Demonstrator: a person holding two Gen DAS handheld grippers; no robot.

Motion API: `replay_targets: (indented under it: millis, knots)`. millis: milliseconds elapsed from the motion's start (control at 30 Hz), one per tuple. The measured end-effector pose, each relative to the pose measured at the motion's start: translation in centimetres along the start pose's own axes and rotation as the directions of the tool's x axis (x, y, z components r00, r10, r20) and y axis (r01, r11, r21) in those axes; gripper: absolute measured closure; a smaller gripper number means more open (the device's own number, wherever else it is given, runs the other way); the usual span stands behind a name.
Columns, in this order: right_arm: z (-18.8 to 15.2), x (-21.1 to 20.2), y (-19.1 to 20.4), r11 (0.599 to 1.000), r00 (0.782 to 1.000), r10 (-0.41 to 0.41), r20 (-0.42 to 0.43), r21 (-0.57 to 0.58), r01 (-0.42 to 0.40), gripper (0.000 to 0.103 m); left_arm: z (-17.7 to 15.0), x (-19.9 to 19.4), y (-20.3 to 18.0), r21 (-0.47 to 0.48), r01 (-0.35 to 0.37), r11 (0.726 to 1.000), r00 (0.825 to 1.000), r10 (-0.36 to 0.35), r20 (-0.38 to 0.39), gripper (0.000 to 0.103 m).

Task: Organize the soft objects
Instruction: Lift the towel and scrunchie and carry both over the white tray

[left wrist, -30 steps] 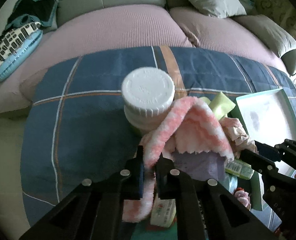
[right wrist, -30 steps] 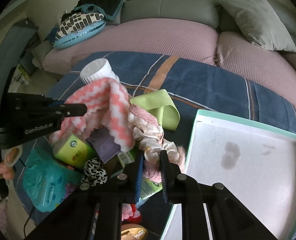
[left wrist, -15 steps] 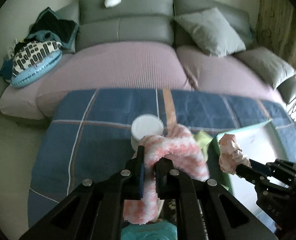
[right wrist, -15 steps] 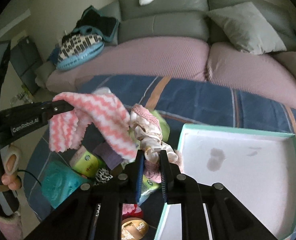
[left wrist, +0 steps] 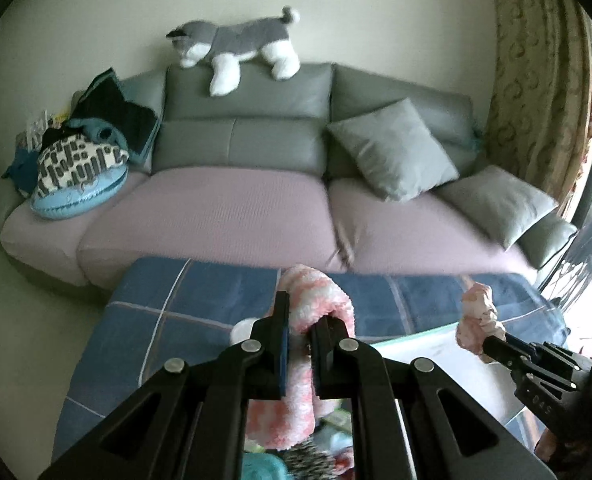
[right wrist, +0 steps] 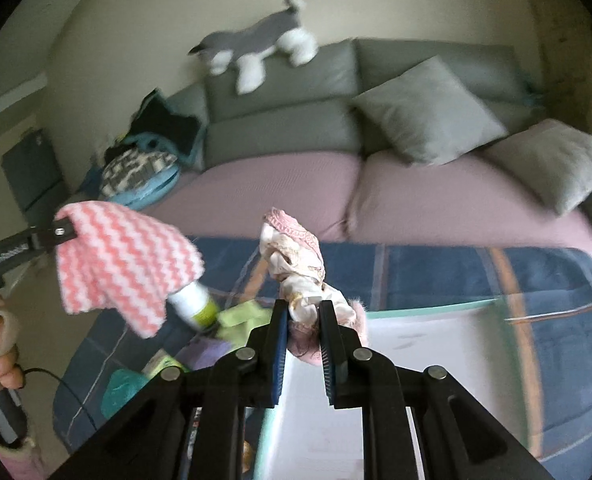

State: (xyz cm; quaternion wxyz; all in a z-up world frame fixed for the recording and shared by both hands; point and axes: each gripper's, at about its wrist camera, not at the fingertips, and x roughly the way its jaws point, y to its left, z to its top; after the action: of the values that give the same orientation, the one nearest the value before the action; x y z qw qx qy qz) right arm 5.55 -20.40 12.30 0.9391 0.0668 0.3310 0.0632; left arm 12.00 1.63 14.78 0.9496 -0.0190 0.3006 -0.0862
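My left gripper (left wrist: 300, 320) is shut on a pink and white zigzag fluffy cloth (left wrist: 315, 300) and holds it up above the blue plaid table cover (left wrist: 184, 312). The cloth (right wrist: 120, 264) hangs from that gripper (right wrist: 62, 232) at the left of the right wrist view. My right gripper (right wrist: 303, 312) is shut on a pale pink and cream scrunchie bundle (right wrist: 296, 268), lifted above the left edge of the white tray with a teal rim (right wrist: 415, 344). The bundle (left wrist: 477, 320) also shows in the left wrist view.
Below on the cover lie a white bottle with a green label (right wrist: 194, 304), a lime green cloth (right wrist: 240, 316), a purple item (right wrist: 204, 350) and a teal item (right wrist: 122, 392). Behind is a sofa (left wrist: 236, 208) with grey cushions (left wrist: 391, 152) and a plush dog (left wrist: 232, 44).
Both grippers have risen with their loads, and the views have tilted up towards the sofa. The pink cloth now hangs free of the pile.
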Motion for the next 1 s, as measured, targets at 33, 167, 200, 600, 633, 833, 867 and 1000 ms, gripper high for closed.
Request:
replay_targets:
  millis: [33,167,200,600,633,833,867,1000]
  knots:
    - [0.0,-0.8,-0.8,1.000,1.000,-0.021,0.014,0.013,0.021,0.087,0.1,-0.1,-0.4,0.001,0.002,1.000,1.000,-0.002,0.010,0.094]
    - [0.1,-3.7,-4.5,0.991,0.992,-0.113,0.051,0.077,0.109,0.087,0.5,-0.6,-3.2,0.005,0.040,0.999,0.998,-0.040,0.041,0.094]
    - [0.0,-4.2,-5.5,0.987,0.989,-0.135,0.054,0.089,0.130,0.087,0.5,-0.5,-4.2,0.006,0.063,0.998,0.997,-0.063,0.041,0.094]
    - [-2.1,-7.3,-15.3,0.921,0.956,-0.294,0.002,0.269,0.283,0.087,-2.2,3.4,-13.7,0.026,0.209,0.978,0.977,-0.207,-0.056,0.094]
    - [-2.2,-7.1,-15.7,0.917,0.955,-0.297,-0.007,0.277,0.288,0.087,-2.6,3.8,-14.1,0.024,0.211,0.977,0.976,-0.209,-0.069,0.094]
    - [-3.0,-5.9,-17.5,0.906,0.956,-0.288,-0.053,0.310,0.290,0.087,-4.7,7.0,-16.4,0.002,0.220,0.976,0.964,-0.217,-0.153,0.094]
    - [-3.4,-6.0,-17.4,0.903,0.953,-0.296,-0.060,0.309,0.300,0.087,-5.1,7.5,-16.9,0.006,0.219,0.976,0.963,-0.215,-0.165,0.094]
    - [-3.7,-5.0,-17.8,0.899,0.953,-0.292,-0.083,0.317,0.303,0.087,-6.5,9.1,-18.2,0.001,0.216,0.976,0.958,-0.212,-0.194,0.094]
